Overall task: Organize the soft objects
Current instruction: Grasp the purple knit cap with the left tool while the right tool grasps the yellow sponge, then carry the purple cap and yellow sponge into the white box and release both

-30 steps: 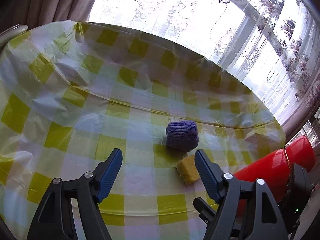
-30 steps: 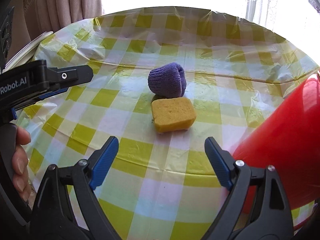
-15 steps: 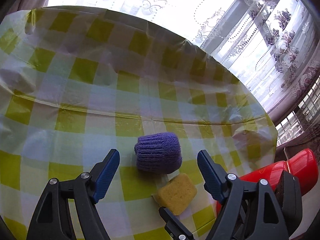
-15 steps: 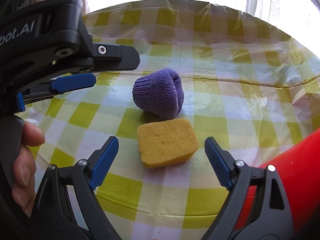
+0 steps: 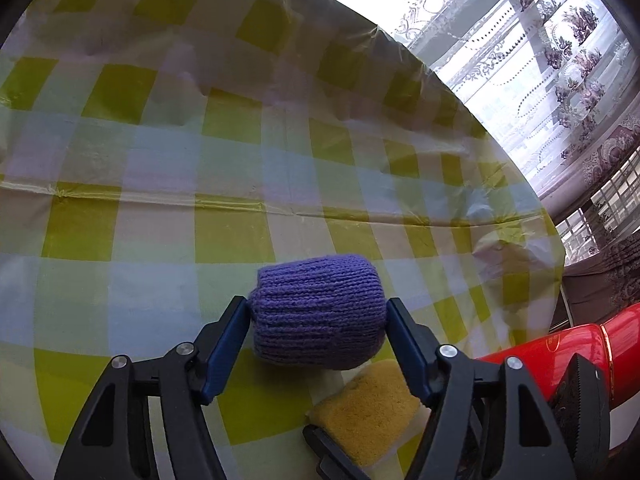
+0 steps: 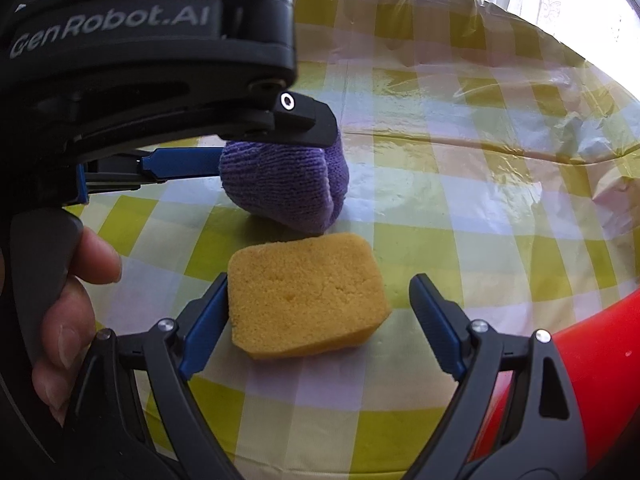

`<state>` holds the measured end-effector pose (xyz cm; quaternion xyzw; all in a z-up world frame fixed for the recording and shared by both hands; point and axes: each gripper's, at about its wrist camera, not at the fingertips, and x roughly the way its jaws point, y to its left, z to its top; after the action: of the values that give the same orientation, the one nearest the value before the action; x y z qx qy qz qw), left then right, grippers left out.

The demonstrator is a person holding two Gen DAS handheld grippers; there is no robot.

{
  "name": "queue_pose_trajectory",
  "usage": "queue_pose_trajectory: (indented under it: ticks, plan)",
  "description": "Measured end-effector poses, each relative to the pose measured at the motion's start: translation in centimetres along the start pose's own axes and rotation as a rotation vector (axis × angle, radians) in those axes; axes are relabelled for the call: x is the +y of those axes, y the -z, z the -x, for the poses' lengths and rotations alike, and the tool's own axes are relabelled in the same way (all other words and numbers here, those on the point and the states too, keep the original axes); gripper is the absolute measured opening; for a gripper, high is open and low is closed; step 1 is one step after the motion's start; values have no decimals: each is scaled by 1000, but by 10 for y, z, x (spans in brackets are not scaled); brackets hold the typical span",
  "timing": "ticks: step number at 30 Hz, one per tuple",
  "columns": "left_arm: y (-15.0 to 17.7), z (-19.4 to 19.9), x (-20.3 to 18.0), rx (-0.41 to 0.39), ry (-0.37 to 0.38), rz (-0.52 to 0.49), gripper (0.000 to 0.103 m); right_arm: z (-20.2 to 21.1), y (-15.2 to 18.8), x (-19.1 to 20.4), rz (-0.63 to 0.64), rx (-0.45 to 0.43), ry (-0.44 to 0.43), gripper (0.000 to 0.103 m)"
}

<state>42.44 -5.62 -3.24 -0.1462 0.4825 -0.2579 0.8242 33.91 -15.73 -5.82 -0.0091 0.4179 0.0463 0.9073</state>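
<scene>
A purple knitted bundle (image 5: 320,312) lies on the yellow checked tablecloth (image 5: 160,184). My left gripper (image 5: 318,314) has both blue pads against its sides. The bundle also shows in the right wrist view (image 6: 284,188), with the left gripper (image 6: 192,160) around it. A yellow sponge (image 6: 304,300) lies just in front of the bundle. My right gripper (image 6: 318,300) straddles the sponge with jaws open; the left pad touches it and the right pad stands apart. The sponge shows low in the left wrist view (image 5: 368,416).
A red container (image 6: 592,380) stands close on the right, also in the left wrist view (image 5: 560,352). The table's far edge (image 5: 400,40) meets lace curtains and a window (image 5: 540,40). A hand (image 6: 68,304) holds the left gripper.
Both grippers have moved forward. The left gripper has closed its jaws onto the purple bundle. The right gripper has come down around the yellow sponge, still open.
</scene>
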Motion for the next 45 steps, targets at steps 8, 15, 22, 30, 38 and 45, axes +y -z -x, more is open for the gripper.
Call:
queue_pose_trajectory:
  ticks: [8, 15, 22, 30, 38, 45]
  plan:
    - [9, 16, 5, -40, -70, 11, 56, 3, 3, 6, 28, 1, 0, 68]
    - [33, 55, 14, -111, -187, 50, 55, 22, 13, 10, 25, 0, 7, 68]
    - [76, 94, 12, -170, -281, 76, 55, 44, 26, 17, 32, 4, -1, 67]
    - [143, 123, -3, -183, -306, 102, 55, 75, 51, 17, 27, 9, 1, 67]
    - [186, 155, -32, -224, -298, 105, 55, 118, 77, 5, 16, -14, 3, 67]
    - [211, 162, -66, -218, -281, 59, 55, 153, 103, -9, 6, -23, 15, 67]
